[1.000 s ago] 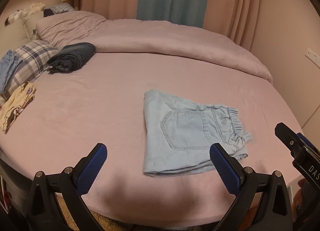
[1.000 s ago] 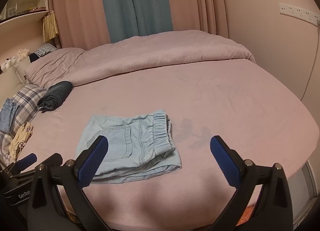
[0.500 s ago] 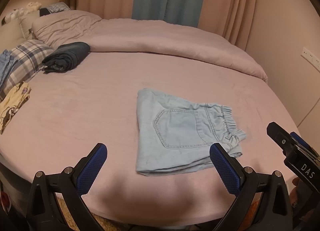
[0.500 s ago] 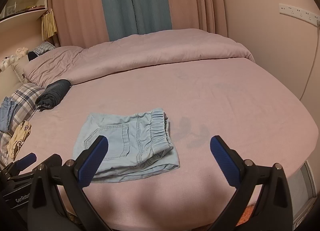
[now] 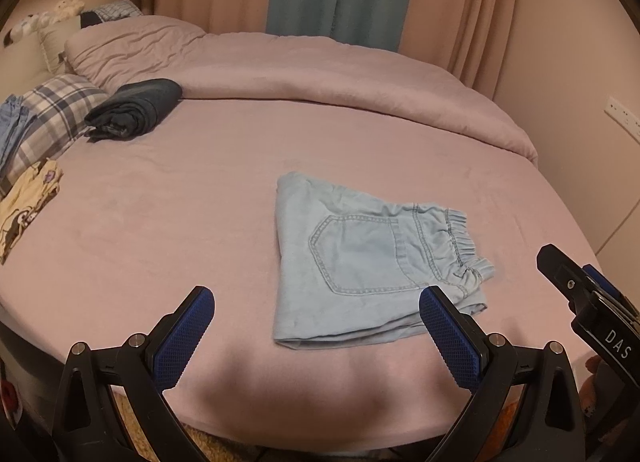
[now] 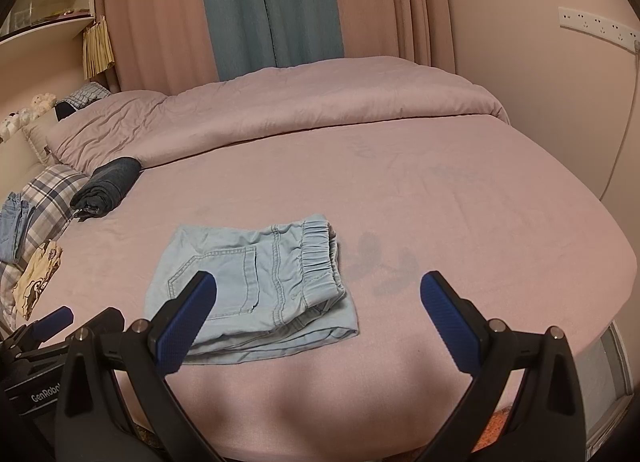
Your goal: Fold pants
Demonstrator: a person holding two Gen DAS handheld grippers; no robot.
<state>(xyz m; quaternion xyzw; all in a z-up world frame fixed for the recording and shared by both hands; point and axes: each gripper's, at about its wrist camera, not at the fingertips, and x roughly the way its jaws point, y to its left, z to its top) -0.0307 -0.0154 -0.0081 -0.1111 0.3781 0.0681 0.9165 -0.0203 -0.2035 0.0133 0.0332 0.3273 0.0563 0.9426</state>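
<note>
The light denim pants [image 5: 372, 262] lie folded into a compact stack on the bed [image 5: 160, 222], near its front edge. Left gripper [image 5: 316, 336] and right gripper [image 6: 318, 318] hover short of them, jaws wide open, empty. The fold looks done; withdraw straight back without brushing the layered near edge.

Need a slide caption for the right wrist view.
Open right tongs hover over folded light-blue pants on the pink bed.

Ahead of us spreads a wide bed [image 5: 168, 222] under a mauve sheet, its duvet [image 6: 320, 102] bunched along the far side. Beyond it hang pink curtains [image 6: 160, 14] around a teal panel [image 6: 272, 2]. To our right a bare wall carries a socket strip [image 6: 596, 28]; far left, shelves [image 6: 48, 2].
</note>
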